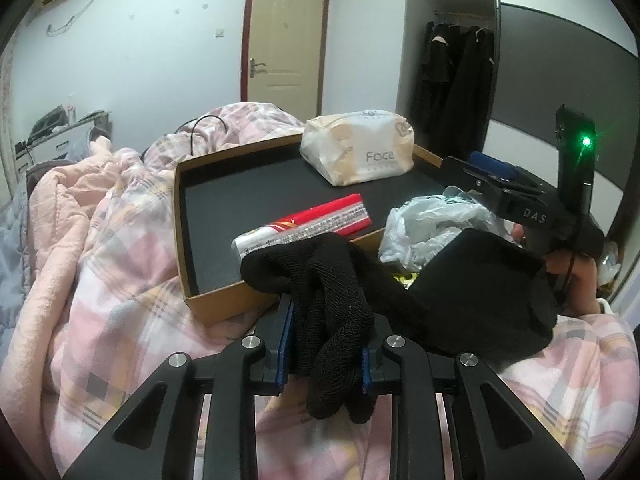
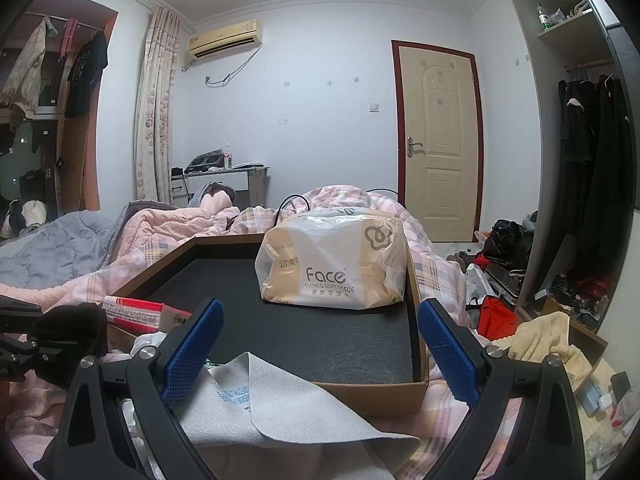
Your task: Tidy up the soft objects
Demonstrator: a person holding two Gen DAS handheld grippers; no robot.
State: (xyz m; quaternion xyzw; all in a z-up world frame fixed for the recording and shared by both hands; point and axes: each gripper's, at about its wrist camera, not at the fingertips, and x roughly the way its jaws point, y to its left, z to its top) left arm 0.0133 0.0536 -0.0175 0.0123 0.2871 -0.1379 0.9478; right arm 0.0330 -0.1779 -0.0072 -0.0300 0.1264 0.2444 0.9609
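My left gripper (image 1: 326,344) is shut on a black knitted sock (image 1: 320,300), held just before the near edge of a shallow cardboard box (image 1: 224,300) with a black floor. The box holds a "Face" tissue pack (image 1: 358,148) at the far end and a red-and-white tissue packet (image 1: 304,224) leaning on the near wall. My right gripper (image 2: 318,344) is open over a grey cloth (image 2: 280,412) at the box's near side; it shows in the left wrist view (image 1: 500,184) too. The sock also shows in the right wrist view (image 2: 68,332).
The box rests on a rumpled pink plaid duvet (image 1: 132,280). A crumpled plastic bag (image 1: 428,224) and a black garment (image 1: 488,292) lie right of the box. A wardrobe (image 2: 592,160), bags and floor clutter (image 2: 504,312) stand to the right, a door (image 2: 438,140) behind.
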